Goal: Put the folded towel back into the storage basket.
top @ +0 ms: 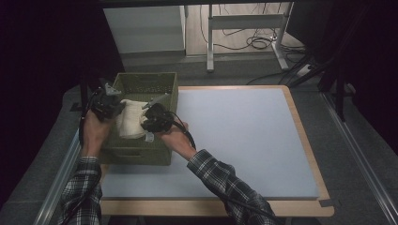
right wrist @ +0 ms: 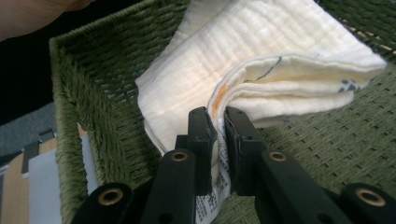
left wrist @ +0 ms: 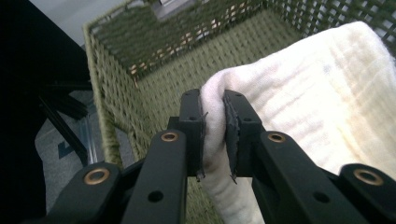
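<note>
The left tool (top: 114,104) pinches one folded edge of the soft, light cloth (top: 132,118) over the green basket (top: 141,154), the right tool (top: 152,115) clamps the other near its label, so it sags unless held at both ends

Dim room, grey floor (top: 263,70), white desk frame (top: 246,21), tangled cables (top: 258,43)

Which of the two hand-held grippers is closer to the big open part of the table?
Right. The right hand-held gripper is over the basket's table-side edge; the left hand-held gripper is over its far side. Both clamp the cloth.
</note>
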The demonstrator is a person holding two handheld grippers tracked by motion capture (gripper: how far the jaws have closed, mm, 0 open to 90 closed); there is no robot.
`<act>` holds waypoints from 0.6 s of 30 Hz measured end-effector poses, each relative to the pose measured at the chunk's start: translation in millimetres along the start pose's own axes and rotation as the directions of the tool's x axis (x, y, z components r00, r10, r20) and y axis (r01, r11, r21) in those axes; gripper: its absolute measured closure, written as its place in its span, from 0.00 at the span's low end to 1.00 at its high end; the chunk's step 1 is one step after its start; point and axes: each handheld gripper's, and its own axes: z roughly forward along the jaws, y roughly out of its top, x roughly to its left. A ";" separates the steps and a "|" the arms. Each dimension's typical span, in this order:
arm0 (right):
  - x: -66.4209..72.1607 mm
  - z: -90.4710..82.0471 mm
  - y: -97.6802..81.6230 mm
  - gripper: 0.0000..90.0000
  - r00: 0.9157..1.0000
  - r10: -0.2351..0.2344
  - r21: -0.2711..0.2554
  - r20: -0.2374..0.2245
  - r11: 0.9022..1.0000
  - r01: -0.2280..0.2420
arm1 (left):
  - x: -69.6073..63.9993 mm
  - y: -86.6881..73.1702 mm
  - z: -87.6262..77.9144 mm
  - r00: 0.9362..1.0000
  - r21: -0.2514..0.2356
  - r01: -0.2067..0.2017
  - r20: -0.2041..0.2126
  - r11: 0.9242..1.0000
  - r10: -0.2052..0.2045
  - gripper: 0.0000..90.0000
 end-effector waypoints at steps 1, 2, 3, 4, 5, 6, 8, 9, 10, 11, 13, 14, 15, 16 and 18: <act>0.9 2.3 0.5 0.90 1.000 -0.004 0.010 0.002 1.000 0.004 | 0.1 -1.5 1.8 1.000 0.006 0.002 0.004 1.000 -0.002 0.87; 1.4 4.2 0.8 0.90 1.000 -0.011 0.020 0.006 1.000 0.011 | 0.3 -2.6 3.7 1.000 0.013 -0.001 0.005 1.000 0.001 0.87; 1.8 6.0 0.9 0.90 1.000 -0.014 0.031 0.008 0.999 0.014 | 0.4 -3.4 5.7 1.000 0.018 -0.005 0.005 1.000 0.005 0.87; 2.2 7.4 0.9 0.90 1.000 -0.015 0.040 0.009 0.999 0.015 | 0.4 -3.9 7.7 1.000 0.023 -0.006 0.008 1.000 0.005 0.87; 2.0 8.5 0.9 0.90 1.000 -0.021 0.044 0.015 0.999 0.020 | 0.2 -4.0 9.6 1.000 0.027 -0.009 0.010 1.000 0.008 0.87; 2.0 9.3 0.8 0.90 1.000 -0.023 0.050 0.019 0.999 0.022 | -0.1 -3.7 11.5 1.000 0.030 -0.011 0.011 0.999 0.010 0.87; 1.1 11.2 0.8 0.90 0.999 -0.034 0.064 0.026 0.997 0.032 | -1.4 -2.5 15.1 1.000 0.034 -0.017 0.017 0.999 0.016 0.87; 1.0 12.0 0.8 0.90 0.999 -0.040 0.070 0.031 0.997 0.037 | -2.4 -1.7 16.8 1.000 0.037 -0.020 0.018 0.999 0.019 0.87; 0.9 12.8 0.9 0.90 0.998 -0.045 0.077 0.036 0.996 0.042 | -3.6 -0.9 18.6 1.000 0.041 -0.026 0.019 0.999 0.025 0.87; 0.8 13.6 1.0 0.90 0.998 -0.048 0.085 0.039 0.995 0.045 | -4.8 -0.2 20.3 0.999 0.047 -0.031 0.018 0.998 0.030 0.87; 0.7 15.0 1.2 0.90 0.997 -0.056 0.097 0.048 0.994 0.051 | -6.7 1.0 23.6 0.999 0.061 -0.041 0.019 0.997 0.040 0.87; 0.5 15.7 1.2 0.90 0.997 -0.062 0.104 0.053 0.993 0.056 | -7.5 1.3 25.3 0.999 0.067 -0.045 0.018 0.997 0.044 0.87; 0.4 16.3 1.1 0.90 0.996 -0.064 0.107 0.055 0.993 0.058 | -8.2 1.5 27.1 0.999 0.074 -0.045 0.020 0.996 0.044 0.86; 0.1 16.9 1.1 0.90 0.996 -0.069 0.111 0.055 0.992 0.063 | -8.7 1.6 28.9 0.999 0.078 -0.049 0.023 0.996 0.048 0.86; 0.6 18.1 1.5 0.89 0.995 -0.079 0.121 0.061 0.990 0.071 | -10.0 1.9 32.6 0.998 0.092 -0.056 0.027 0.994 0.054 0.86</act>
